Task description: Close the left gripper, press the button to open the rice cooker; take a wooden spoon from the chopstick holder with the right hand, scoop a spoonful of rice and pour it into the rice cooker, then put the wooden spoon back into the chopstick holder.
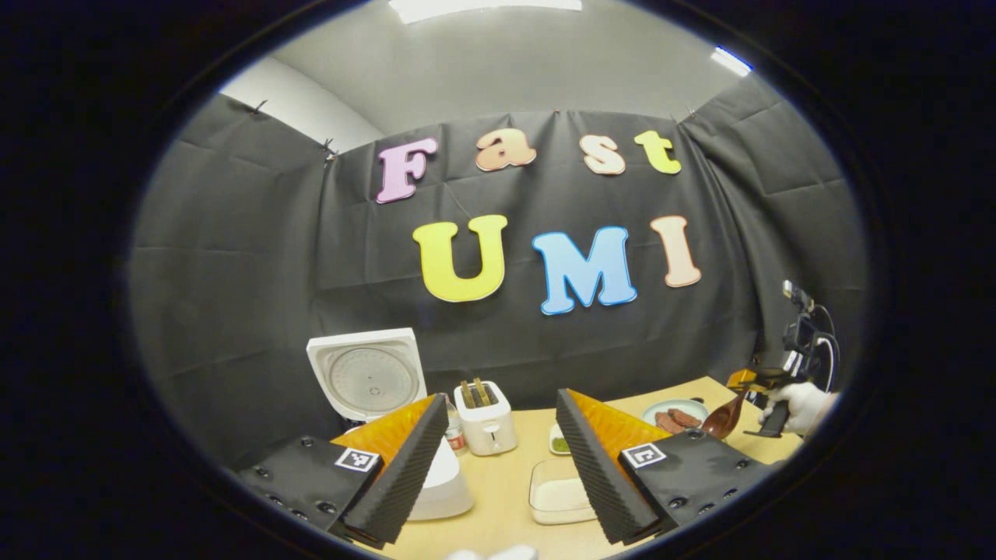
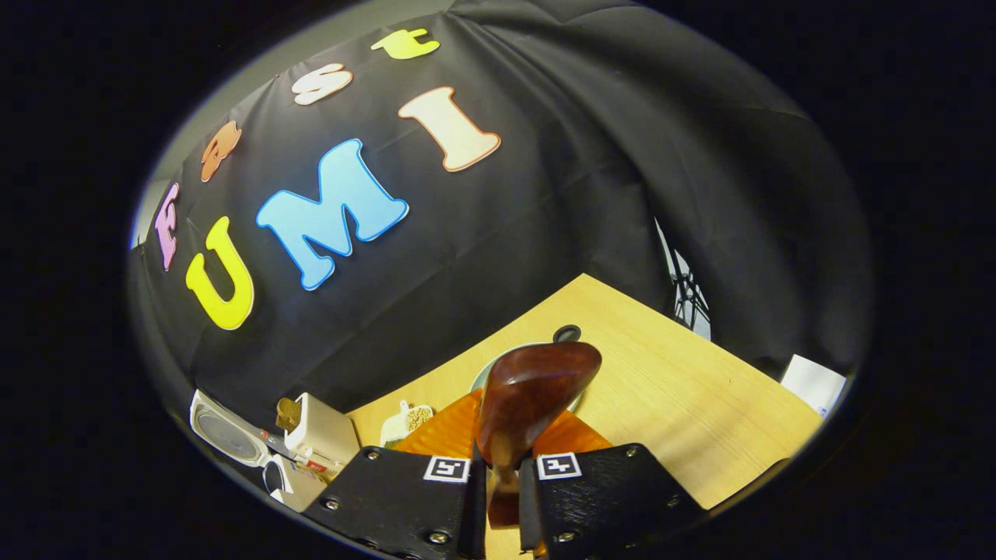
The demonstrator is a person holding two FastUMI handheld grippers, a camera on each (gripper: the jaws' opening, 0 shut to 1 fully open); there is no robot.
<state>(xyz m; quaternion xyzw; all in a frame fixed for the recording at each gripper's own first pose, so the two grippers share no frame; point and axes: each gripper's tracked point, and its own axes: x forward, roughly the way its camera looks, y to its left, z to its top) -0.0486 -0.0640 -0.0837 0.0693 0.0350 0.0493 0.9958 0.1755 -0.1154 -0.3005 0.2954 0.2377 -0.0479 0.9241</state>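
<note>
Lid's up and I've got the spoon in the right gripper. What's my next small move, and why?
Probably carry the wooden spoon over to the clear rice container and dip its bowl in. The right gripper is shut on the spoon, the bowl looks empty, and the rice cooker stands open, waiting for a scoop.

Open above the white rice cooker, lid raised upright behind. Crowded beside it by a white toaster-shaped chopstick holder and clear rice container. Bare pale wooden worktop at far right.
</note>
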